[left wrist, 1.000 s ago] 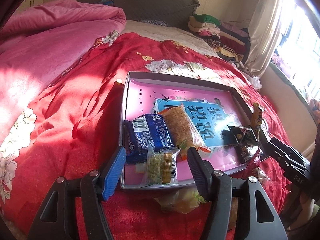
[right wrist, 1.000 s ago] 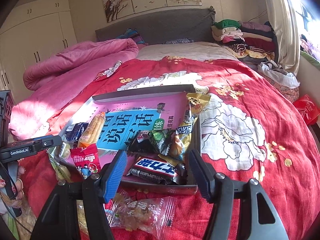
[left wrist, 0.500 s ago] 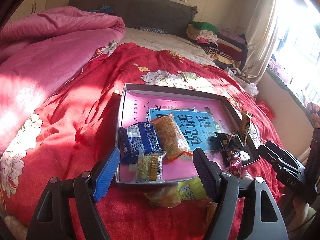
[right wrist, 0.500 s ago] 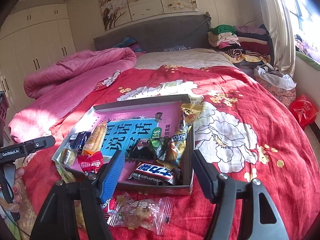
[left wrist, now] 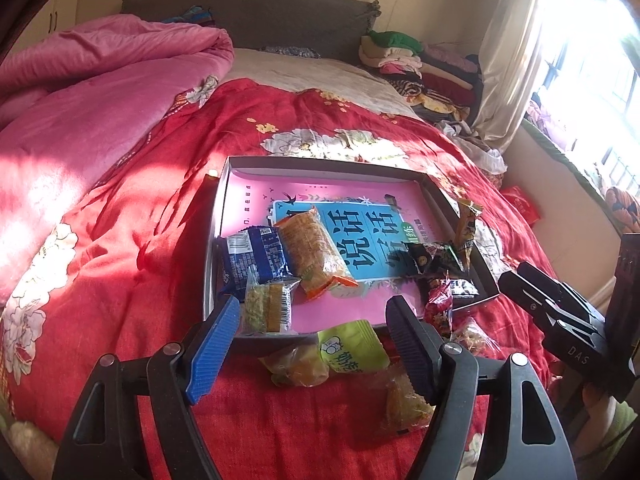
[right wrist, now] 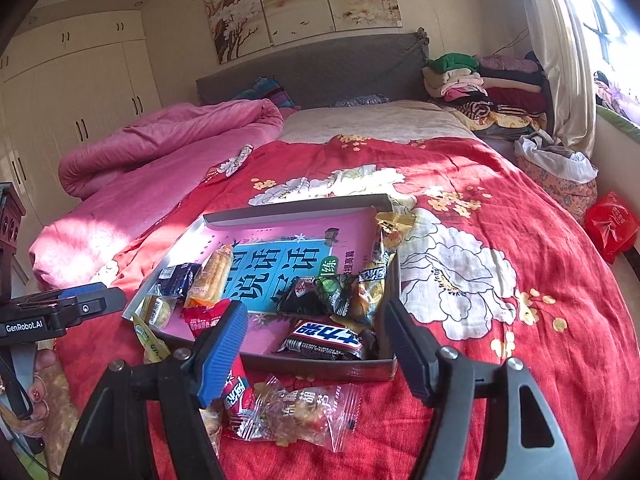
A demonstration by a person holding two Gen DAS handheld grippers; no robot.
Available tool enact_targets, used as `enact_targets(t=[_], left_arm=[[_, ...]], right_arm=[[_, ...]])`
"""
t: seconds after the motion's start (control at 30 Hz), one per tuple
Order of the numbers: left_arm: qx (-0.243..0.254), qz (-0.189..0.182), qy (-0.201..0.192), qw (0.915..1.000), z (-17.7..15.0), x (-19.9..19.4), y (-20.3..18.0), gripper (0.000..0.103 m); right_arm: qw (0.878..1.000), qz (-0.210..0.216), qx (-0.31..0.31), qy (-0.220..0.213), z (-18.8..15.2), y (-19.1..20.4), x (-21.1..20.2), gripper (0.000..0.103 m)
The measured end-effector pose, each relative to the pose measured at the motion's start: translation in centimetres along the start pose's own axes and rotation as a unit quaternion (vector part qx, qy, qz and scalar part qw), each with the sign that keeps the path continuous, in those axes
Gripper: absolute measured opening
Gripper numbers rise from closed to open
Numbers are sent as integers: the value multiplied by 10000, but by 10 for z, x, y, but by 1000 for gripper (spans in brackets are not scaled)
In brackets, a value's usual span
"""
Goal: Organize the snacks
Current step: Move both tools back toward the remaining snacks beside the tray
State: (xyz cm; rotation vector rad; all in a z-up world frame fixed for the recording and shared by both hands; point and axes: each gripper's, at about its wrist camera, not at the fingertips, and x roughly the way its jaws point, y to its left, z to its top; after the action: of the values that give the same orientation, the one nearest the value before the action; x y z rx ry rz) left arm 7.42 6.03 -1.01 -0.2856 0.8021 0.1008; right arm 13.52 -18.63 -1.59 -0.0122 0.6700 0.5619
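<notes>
Left wrist view: left gripper jaws just opened wider, empty; green snack packet below between them, outside tray. Right gripper likewise spread, empty. Next pick pending.

Sunlight from the window falls across a red floral bedspread, grey headboard and cream wardrobes.
</notes>
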Motion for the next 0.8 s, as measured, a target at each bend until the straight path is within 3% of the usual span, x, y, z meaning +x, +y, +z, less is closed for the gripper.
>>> enact_targets(t=[0.8], left_arm=[[208, -300, 332, 9988, -17, -6, -21, 77]], right_arm=[[9994, 156, 119, 276, -15, 8, -14, 73]])
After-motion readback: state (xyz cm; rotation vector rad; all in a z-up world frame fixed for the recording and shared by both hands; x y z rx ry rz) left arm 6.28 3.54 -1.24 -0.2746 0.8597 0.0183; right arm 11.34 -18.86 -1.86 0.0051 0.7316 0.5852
